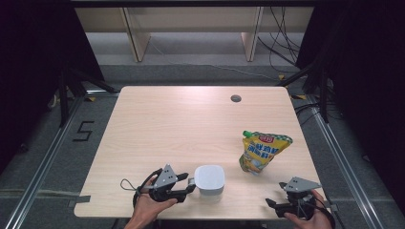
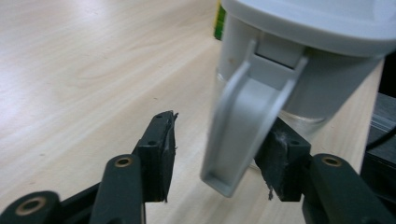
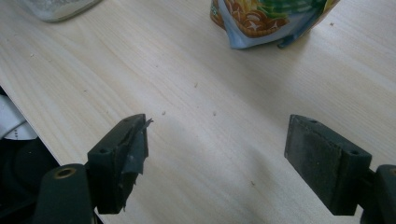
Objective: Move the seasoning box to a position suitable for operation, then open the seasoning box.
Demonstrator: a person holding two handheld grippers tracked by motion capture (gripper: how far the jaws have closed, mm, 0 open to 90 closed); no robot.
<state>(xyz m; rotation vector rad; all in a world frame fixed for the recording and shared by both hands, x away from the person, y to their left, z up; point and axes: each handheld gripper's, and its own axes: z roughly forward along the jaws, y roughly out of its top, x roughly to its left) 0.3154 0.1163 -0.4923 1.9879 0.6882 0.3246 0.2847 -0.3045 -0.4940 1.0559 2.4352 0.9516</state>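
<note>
A clear container with a pale grey lid [image 1: 209, 179] stands near the table's front edge. My left gripper [image 1: 191, 184] lies just left of it, pointing at its side. In the left gripper view the lid's grey latch flap [image 2: 243, 130] hangs down from the container [image 2: 327, 70] between the jaws of my left gripper [image 2: 222, 149]; the jaws are open, with a gap on the left side. A yellow pouch with a green cap [image 1: 261, 150] lies to the right. My right gripper [image 1: 270, 204] rests at the front right; its jaws [image 3: 215, 144] stand wide open with nothing between them.
The wooden table [image 1: 181, 124] has a round cable hole [image 1: 235, 98] at the back right. In the right gripper view the pouch [image 3: 266, 18] lies ahead and the container's base [image 3: 56, 7] is at the top left, with the table's edge close on the left.
</note>
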